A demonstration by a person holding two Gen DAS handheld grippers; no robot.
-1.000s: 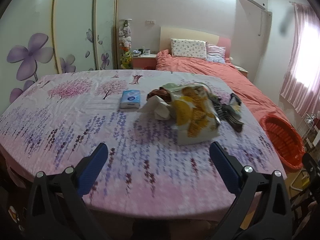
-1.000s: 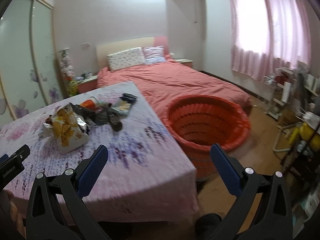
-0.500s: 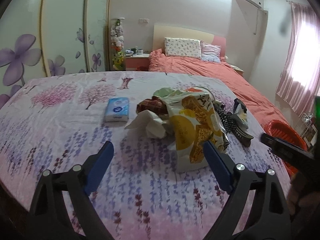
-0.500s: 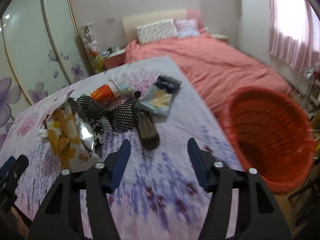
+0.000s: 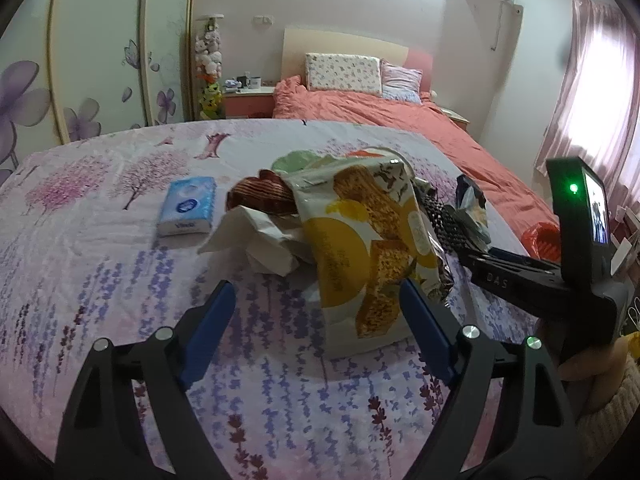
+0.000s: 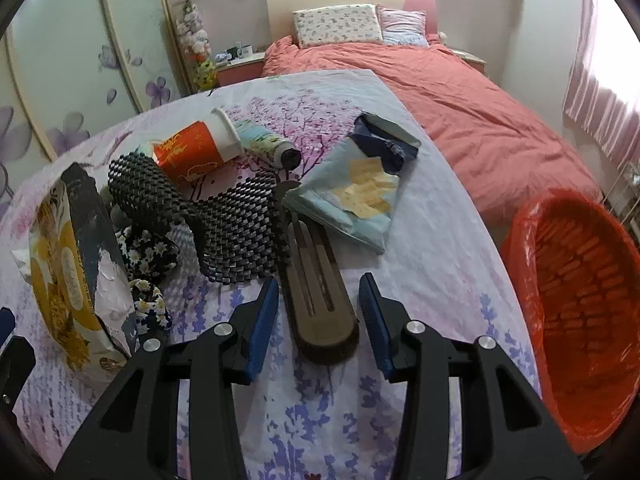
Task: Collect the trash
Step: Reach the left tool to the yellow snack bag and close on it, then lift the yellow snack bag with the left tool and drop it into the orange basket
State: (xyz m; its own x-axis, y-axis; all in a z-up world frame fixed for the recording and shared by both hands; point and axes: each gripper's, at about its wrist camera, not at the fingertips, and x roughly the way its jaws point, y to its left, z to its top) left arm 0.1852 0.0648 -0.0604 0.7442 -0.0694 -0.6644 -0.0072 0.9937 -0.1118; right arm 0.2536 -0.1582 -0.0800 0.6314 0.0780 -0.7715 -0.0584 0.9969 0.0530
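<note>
A heap of trash lies on the floral bedsheet (image 5: pixel 100 264). A yellow snack bag (image 5: pixel 372 248) and crumpled white paper (image 5: pixel 260 236) lie just beyond my open left gripper (image 5: pixel 316 320). My right gripper (image 6: pixel 320 316) is open, its fingers on either side of the near end of a brown flat sole-like piece (image 6: pixel 320 300). Beyond it lie a black mesh mat (image 6: pixel 224 228), a pale blue wrapper (image 6: pixel 356 196), an orange paper cup (image 6: pixel 196 152), a small bottle (image 6: pixel 268 146), and the yellow bag (image 6: pixel 68 276) at left.
A red mesh basket (image 6: pixel 580 312) stands on the floor to the right of the bed. A blue tissue pack (image 5: pixel 188 208) lies left of the heap. A second bed with a coral cover (image 6: pixel 440 92) lies behind, with a wardrobe (image 5: pixel 100 52) at left.
Both grippers have moved in closer to the heap. The right gripper has turned from the basket to the table, narrowed, and now straddles the brown piece.
</note>
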